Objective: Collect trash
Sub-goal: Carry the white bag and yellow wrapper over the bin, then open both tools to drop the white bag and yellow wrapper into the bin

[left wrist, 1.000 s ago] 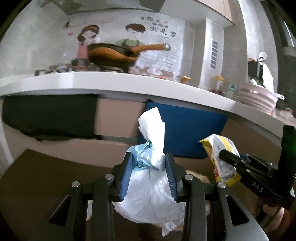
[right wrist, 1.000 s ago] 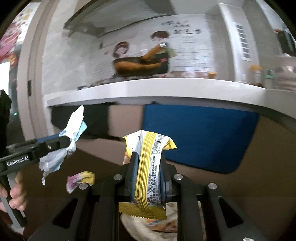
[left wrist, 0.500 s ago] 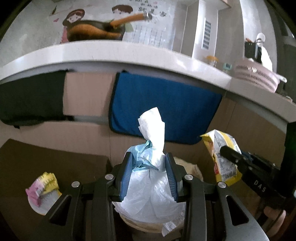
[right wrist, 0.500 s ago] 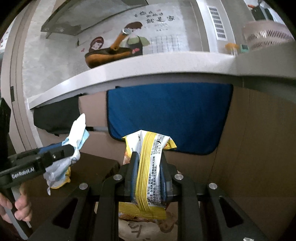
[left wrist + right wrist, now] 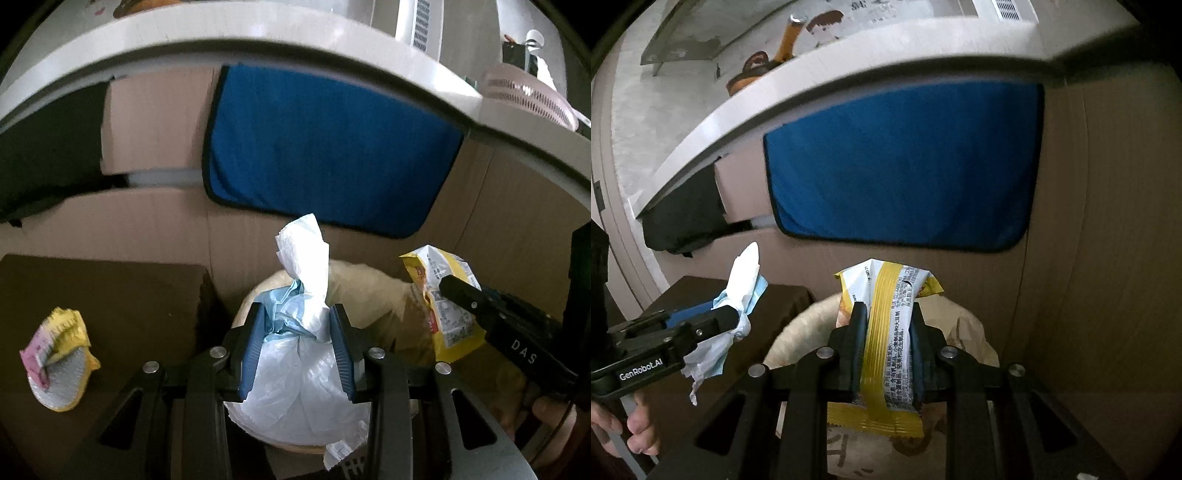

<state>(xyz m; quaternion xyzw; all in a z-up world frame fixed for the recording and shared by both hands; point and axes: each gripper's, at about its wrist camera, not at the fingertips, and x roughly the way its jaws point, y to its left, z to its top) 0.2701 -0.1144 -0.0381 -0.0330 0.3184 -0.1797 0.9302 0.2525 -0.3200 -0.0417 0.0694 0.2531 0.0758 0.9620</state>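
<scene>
Trash rides in both tongs above a paper bag [image 5: 369, 291] standing open against the cardboard wall. Left tongs [image 5: 297, 347] are clamped on a crumpled white-and-blue tissue wad [image 5: 303, 295]; right tongs [image 5: 886, 347] are clamped on a yellow snack wrapper [image 5: 886, 317], its long axis upright. Both loads hang just over the bag's mouth, directly below, so release looks near. 1 more crumpled wrapper [image 5: 59, 362] lies on the dark desk [image 5: 129, 295], well left of the bag, nearer the left hand.

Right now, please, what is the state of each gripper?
Left gripper: closed on the white and blue plastic bundle.
Right gripper: closed on the yellow snack wrapper.
</scene>
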